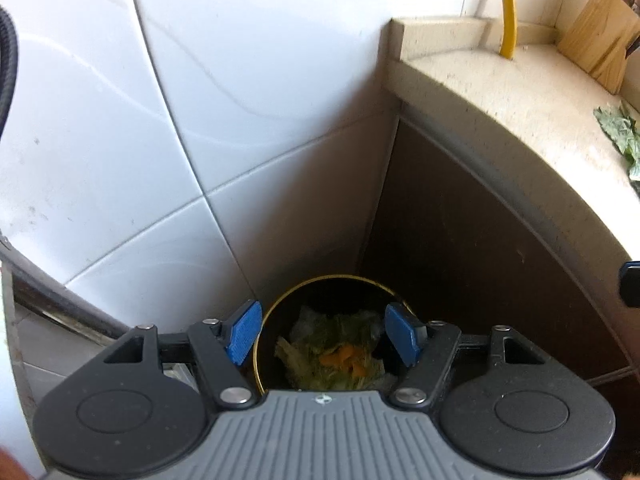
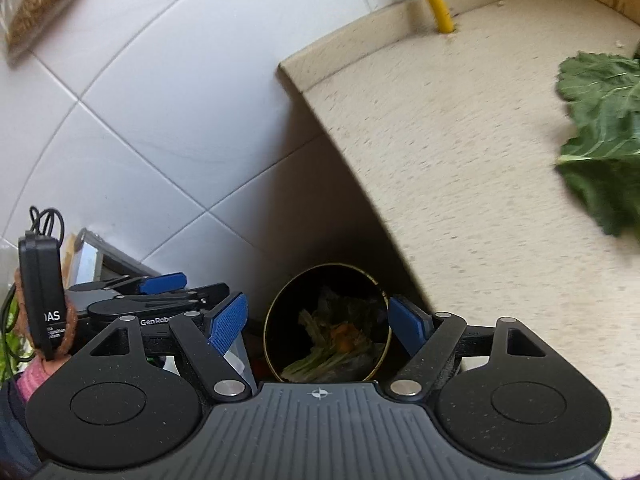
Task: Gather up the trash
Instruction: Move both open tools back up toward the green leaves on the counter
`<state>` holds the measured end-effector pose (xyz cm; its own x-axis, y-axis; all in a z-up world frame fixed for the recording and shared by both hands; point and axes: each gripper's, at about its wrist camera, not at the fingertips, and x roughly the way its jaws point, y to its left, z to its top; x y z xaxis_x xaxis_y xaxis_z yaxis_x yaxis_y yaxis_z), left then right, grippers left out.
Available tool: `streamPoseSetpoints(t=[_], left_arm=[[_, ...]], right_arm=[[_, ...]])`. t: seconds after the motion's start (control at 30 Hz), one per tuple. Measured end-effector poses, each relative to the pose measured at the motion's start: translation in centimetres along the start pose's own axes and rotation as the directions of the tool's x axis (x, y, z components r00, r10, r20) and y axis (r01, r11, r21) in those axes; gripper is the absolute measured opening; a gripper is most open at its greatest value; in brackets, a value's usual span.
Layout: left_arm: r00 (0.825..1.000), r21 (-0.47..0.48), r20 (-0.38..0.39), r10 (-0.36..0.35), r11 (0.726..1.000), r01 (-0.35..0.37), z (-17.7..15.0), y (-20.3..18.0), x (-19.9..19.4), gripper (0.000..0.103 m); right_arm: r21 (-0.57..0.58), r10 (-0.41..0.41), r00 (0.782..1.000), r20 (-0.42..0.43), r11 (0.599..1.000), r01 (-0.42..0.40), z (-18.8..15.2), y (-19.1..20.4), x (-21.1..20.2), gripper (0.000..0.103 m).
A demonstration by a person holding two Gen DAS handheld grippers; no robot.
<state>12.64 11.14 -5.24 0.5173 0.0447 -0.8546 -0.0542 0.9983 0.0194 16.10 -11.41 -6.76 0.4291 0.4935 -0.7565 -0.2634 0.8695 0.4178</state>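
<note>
Both held above bin (image 1: 336,344), in floor corner betw. tiled wall (image 1: 120,120) & counter (image 1: 520,112). Left gripper (image 1: 325,336): fingers apart, nothing held. Right gripper (image 2: 316,326): same, apart, empty. Bin contained veg scraps (image 1: 340,356), green w/ orange bits. Leaf (image 2: 600,128) lay on counter, well apart from bin.

A beige speckled countertop (image 2: 460,168) ends against the white tiled wall (image 1: 224,92). A yellow hose (image 1: 508,8) drops through the countertop's back edge. A wooden knife block (image 1: 600,36) stands on the countertop, right of the hose.
</note>
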Motion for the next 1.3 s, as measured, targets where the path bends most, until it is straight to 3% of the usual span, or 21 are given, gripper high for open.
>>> streamPoseSetpoints(t=[0.4,0.67,1.0,1.3], left_arm=[[0.999,0.031,0.038,-0.036,0.999,0.035,1.5,-3.7,-1.3,0.065],[0.993,0.099,0.079,-0.084,0.992,0.076,3.7,-7.7,-2.1,0.066],[0.984,0.196,0.098,-0.150,0.972,0.129,5.6,-13.0,-2.8,0.069],[0.976,0.268,0.106,-0.192,0.950,0.159,6.9,-16.3,-3.4,0.069]], right_arm=[[0.050,-0.005,0.994,0.110,0.999,-0.001,1.4,-3.5,-5.2,0.084],[0.086,-0.041,0.981,0.191,0.996,0.025,2.0,-6.0,-8.5,0.085],[0.157,-0.101,0.967,0.234,0.985,0.065,1.4,-10.2,-11.5,0.085],[0.185,-0.125,0.957,0.261,0.980,0.078,1.4,-11.6,-12.6,0.086]])
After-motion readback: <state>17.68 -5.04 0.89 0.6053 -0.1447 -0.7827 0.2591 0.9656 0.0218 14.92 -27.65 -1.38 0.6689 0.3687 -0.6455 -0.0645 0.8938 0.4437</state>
